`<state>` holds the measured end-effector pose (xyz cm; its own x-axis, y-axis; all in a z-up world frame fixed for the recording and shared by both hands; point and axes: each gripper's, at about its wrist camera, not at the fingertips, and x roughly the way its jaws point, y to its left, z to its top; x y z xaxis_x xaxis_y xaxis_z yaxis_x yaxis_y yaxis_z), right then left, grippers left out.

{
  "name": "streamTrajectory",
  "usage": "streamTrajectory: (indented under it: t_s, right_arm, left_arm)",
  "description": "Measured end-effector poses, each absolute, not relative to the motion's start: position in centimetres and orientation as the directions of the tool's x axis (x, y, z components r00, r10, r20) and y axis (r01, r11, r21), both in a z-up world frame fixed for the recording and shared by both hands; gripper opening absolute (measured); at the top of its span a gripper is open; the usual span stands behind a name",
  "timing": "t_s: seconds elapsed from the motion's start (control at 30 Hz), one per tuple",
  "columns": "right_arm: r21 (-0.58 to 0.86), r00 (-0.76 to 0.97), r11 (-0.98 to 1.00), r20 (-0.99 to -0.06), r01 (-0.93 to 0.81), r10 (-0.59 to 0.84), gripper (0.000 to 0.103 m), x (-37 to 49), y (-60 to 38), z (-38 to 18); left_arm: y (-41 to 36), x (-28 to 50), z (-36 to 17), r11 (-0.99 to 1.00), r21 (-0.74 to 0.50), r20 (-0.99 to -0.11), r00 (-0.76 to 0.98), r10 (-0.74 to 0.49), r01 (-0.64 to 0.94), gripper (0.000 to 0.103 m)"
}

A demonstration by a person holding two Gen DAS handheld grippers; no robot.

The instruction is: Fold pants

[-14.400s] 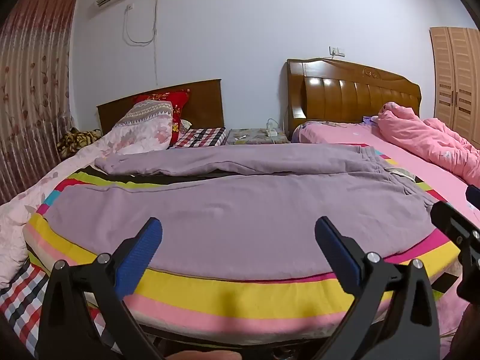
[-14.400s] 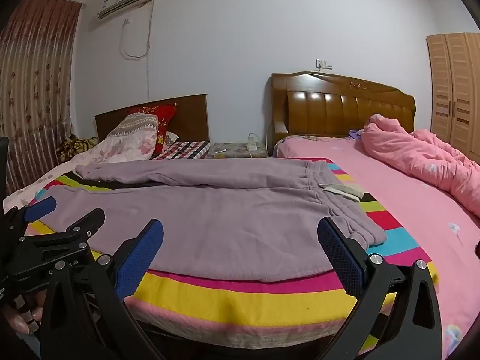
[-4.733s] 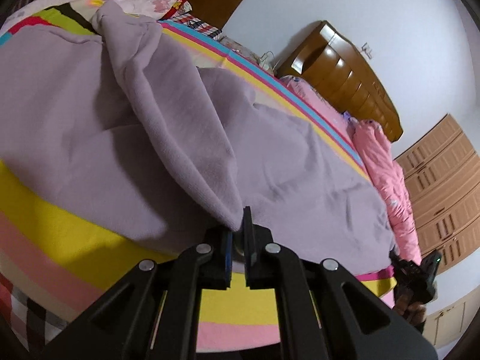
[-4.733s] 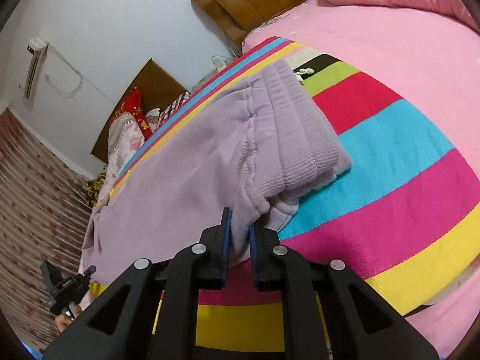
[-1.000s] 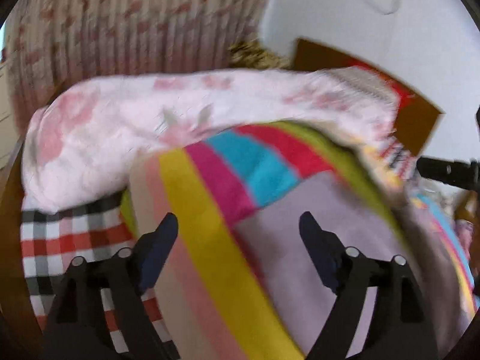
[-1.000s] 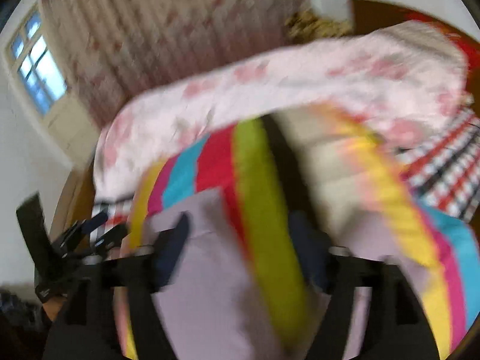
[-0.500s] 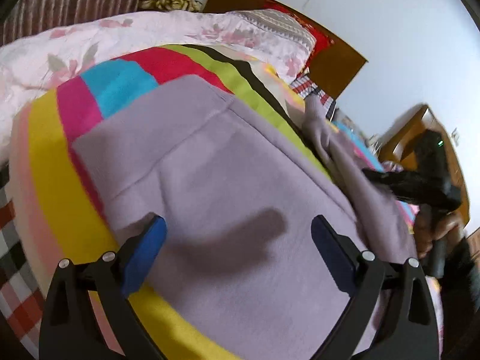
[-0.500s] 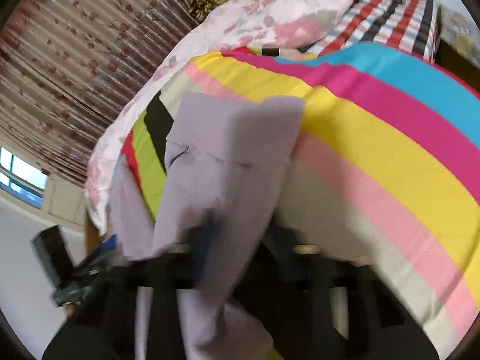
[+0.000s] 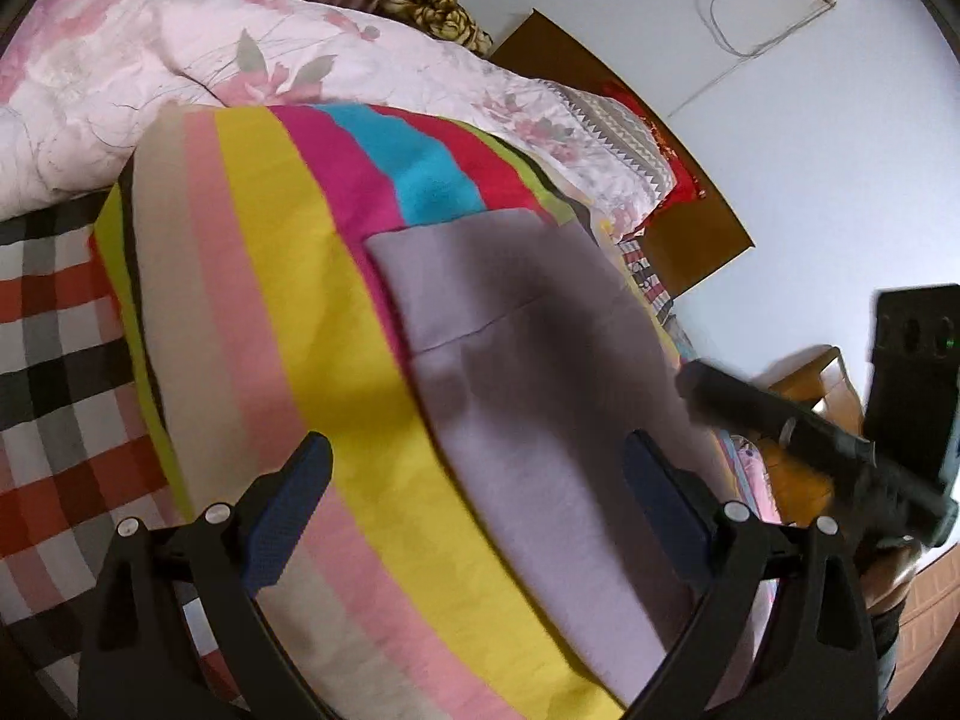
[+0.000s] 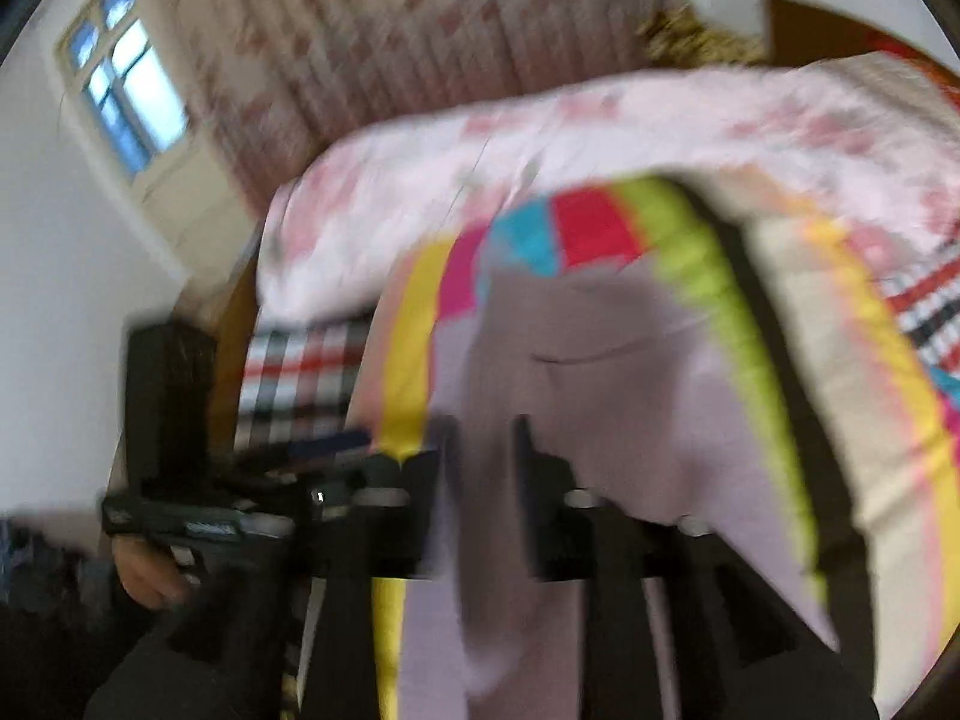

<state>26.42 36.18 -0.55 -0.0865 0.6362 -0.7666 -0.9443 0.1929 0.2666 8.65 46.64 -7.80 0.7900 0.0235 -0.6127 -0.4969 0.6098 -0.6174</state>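
Observation:
The lilac pants lie flat on the striped blanket, their cuff end toward the floral quilt. My left gripper is open and empty, hovering over the near edge of the pant leg. My right gripper shows blurred in the right wrist view over the pants; its fingers stand fairly close together with lilac cloth between and behind them. The right gripper also shows in the left wrist view, above the pants. The left gripper also shows in the right wrist view.
A pale floral quilt is bunched beyond the blanket's end. A checked sheet covers the bed's near corner. A dark wooden headboard, a red pillow, and a curtain with a window stand beyond.
Both cameras swung toward the cuff end of the pants. The left gripper stays open. The right gripper moved over the pant leg; its view is motion-blurred.

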Motion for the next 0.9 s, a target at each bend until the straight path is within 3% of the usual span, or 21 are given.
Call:
streamTrajectory:
  t_s: [0.03, 0.1, 0.23, 0.3, 0.4, 0.57, 0.7, 0.8, 0.87, 0.9]
  right_arm:
    - [0.259, -0.072, 0.199, -0.761, -0.945, 0.645, 0.071, 26.4, 36.1, -0.8]
    - [0.284, -0.059, 0.219, -0.724, -0.933, 0.687, 0.07, 27.9, 35.1, -0.9]
    - [0.298, 0.008, 0.31, -0.709, -0.903, 0.705, 0.057, 32.4, 32.8, -0.9]
    - [0.277, 0.046, 0.344, -0.717, -0.897, 0.696, 0.056, 33.9, 32.3, -1.1]
    - [0.264, 0.057, 0.352, -0.723, -0.898, 0.688, 0.056, 36.1, 32.4, -1.9]
    - [0.262, 0.001, 0.313, -0.765, -0.913, 0.644, 0.056, 37.8, 34.0, -4.5]
    - [0.295, -0.068, 0.243, -0.752, -0.924, 0.656, 0.043, 37.8, 34.9, -5.0]
    - [0.301, -0.087, 0.22, -0.748, -0.928, 0.658, 0.024, 37.5, 35.0, -4.8]
    - [0.28, -0.065, 0.218, -0.74, -0.935, 0.669, 0.013, 37.4, 34.6, -4.6]
    - [0.273, -0.051, 0.223, -0.731, -0.936, 0.68, 0.008, 37.3, 34.3, -4.4]
  left_arm:
    - [46.8, 8.5, -7.6, 0.614, -0.613, -0.614, 0.789, 0.026, -0.497, 0.097]
    - [46.8, 8.0, -7.3, 0.618, -0.617, -0.606, 0.795, 0.021, -0.487, 0.097]
    - [46.4, 8.9, -6.7, 0.641, -0.662, -0.549, 0.834, -0.061, -0.389, 0.091]
    - [45.8, 10.5, -6.6, 0.648, -0.677, -0.533, 0.839, -0.106, -0.348, 0.091]
    - [45.6, 12.9, -7.1, 0.658, -0.66, -0.563, 0.819, -0.113, -0.363, 0.088]
    - [45.8, 15.1, -8.3, 0.635, -0.661, -0.589, 0.801, -0.109, -0.4, 0.075]
    - [45.9, 15.3, -8.4, 0.629, -0.655, -0.6, 0.794, -0.097, -0.418, 0.068]
    - [45.8, 15.5, -8.3, 0.651, -0.605, -0.641, 0.765, -0.057, -0.458, 0.047]
    - [45.7, 15.4, -8.3, 0.665, -0.569, -0.664, 0.747, -0.024, -0.484, 0.024]
    - [45.9, 15.3, -8.4, 0.667, -0.565, -0.664, 0.748, -0.018, -0.486, 0.02]
